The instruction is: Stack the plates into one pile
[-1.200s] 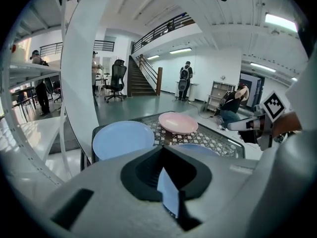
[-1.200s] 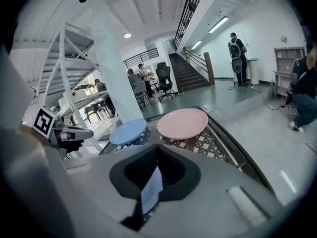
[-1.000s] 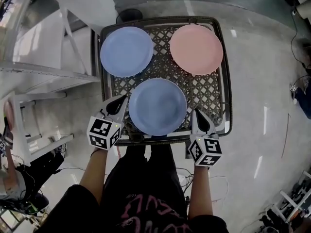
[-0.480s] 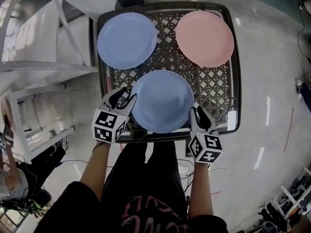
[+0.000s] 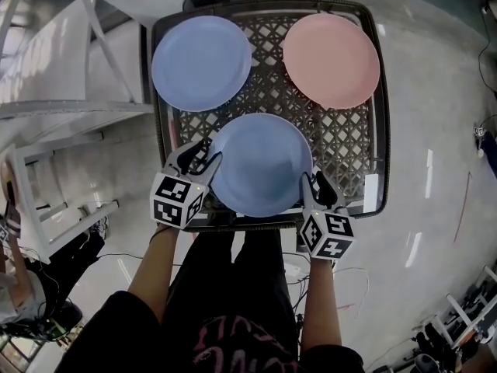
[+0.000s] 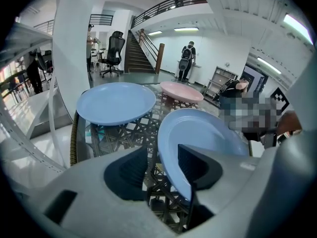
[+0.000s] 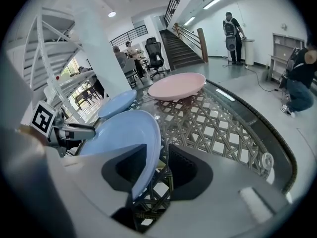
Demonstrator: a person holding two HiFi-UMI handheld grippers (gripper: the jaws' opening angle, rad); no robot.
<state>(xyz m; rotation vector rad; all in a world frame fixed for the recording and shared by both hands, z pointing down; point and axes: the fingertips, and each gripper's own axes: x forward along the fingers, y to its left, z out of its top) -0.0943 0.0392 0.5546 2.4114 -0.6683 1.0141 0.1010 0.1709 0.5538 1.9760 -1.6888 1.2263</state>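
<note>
1. The front blue plate (image 5: 260,165) rests on the lattice table (image 5: 345,142).
2. Left tool (image 5: 208,151): jaws opening, set astride the front blue plate's left rim, not clamping it.
3. Right tool (image 5: 314,179): jaws opening, set astride its right rim, not clamping it.
4. The rear blue plate (image 5: 200,63) lies beyond its left side and the pink plate (image 5: 331,61) beyond its right.

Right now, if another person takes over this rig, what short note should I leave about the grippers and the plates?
Left gripper: jaws opening, left rim of the near blue plate between them, not clamped.
Right gripper: jaws opening, same plate's right rim between them, not clamped.
Plates: all on the lattice table, apart from each other; far blue plate back left, pink plate back right.
Done: nothing stacked.
Left: pile all three, probably starting with the near one.
</note>
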